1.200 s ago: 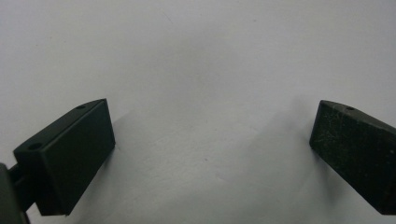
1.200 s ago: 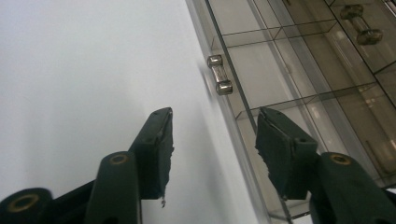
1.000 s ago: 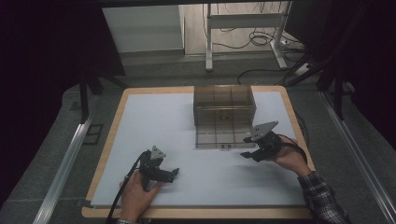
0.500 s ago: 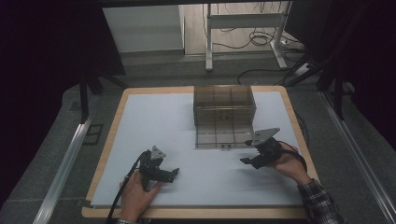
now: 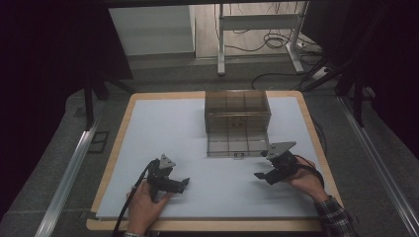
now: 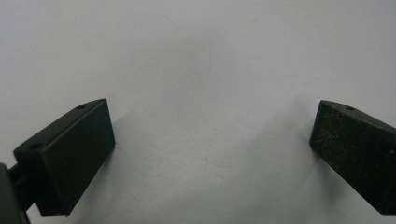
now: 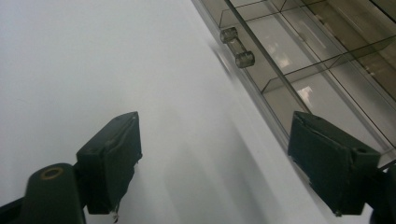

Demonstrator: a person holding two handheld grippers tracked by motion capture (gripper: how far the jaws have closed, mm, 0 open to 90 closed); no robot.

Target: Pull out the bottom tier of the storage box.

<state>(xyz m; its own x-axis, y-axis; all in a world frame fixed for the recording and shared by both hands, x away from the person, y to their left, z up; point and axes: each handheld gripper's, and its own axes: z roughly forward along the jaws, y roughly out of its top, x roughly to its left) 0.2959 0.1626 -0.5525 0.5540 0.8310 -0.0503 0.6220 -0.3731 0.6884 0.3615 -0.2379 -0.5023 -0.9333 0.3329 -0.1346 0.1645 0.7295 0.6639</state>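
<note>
From the high view, a smoky clear drawer cabinet [image 5: 237, 109] stands at the far middle of the pale table mat [image 5: 168, 128], and its bottom drawer [image 5: 237, 146] is pulled out toward the person. The right gripper [image 5: 263, 176] sits just off the drawer's front right corner, apart from it, held in the right hand [image 5: 306, 178] with a checked sleeve [image 5: 336, 219] behind it. The left gripper [image 5: 184, 183] rests low on the mat near the front edge, well apart from the drawer, in the left hand [image 5: 146, 202]. No writing can be read on the cabinet or the grippers from here.

Over to the left gripper view: both black jaws stand wide apart over bare mat [image 6: 201, 84], nothing between them. No label or lettering shows.

Now the right gripper view: the jaws have just been opening and stand wide, with bare mat between them. The drawer [image 7: 327, 88] runs along the right side, its dividers visible through the clear wall, and its small clear knob [image 7: 237, 47] pokes out from the front panel ahead of the jaws. The right jaw lies just beside the drawer's front; no brand or text is legible.
</note>
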